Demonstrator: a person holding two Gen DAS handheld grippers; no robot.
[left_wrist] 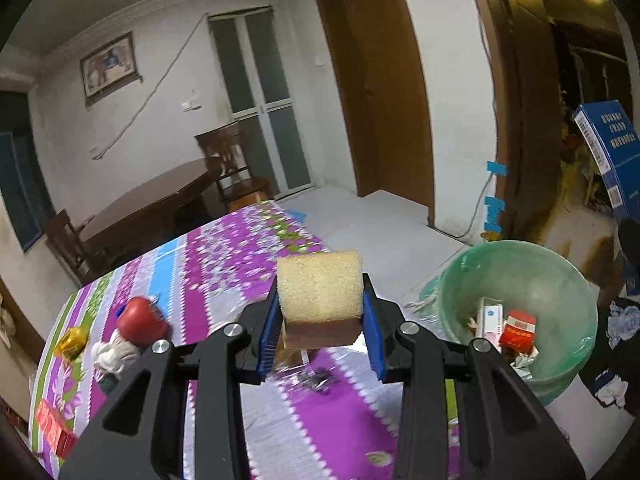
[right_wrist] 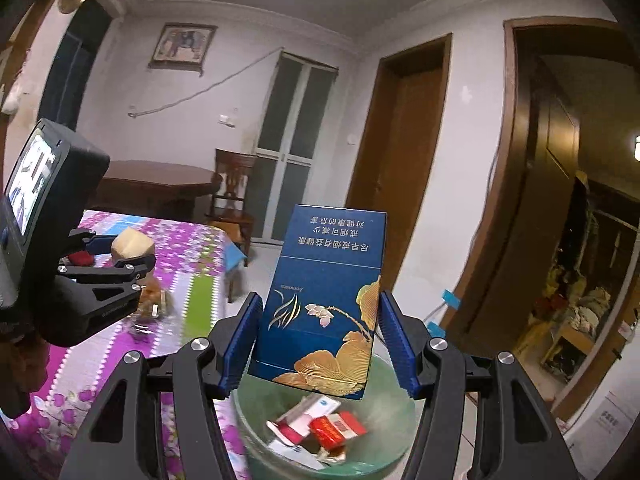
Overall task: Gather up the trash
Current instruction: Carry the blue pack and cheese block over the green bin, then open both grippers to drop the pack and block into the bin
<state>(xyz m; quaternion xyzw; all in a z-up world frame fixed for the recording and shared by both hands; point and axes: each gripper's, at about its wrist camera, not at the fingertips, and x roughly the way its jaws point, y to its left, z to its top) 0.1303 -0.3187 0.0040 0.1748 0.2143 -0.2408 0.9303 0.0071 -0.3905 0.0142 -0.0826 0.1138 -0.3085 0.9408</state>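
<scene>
Right gripper (right_wrist: 318, 320) grips the blue carton (right_wrist: 320, 300) above the bin (right_wrist: 248, 432) at lower centre — poised for dropping; left gripper (left_wrist: 320, 312) clamps a sponge (left_wrist: 320, 292).

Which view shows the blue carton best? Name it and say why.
The right wrist view: the blue carton fills its centre, printed face legible, between the jaws above the green bin. The left wrist view catches only part of it at the right edge.

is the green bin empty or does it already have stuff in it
Not empty: the green bin already holds a red pack and white cartons.
</scene>
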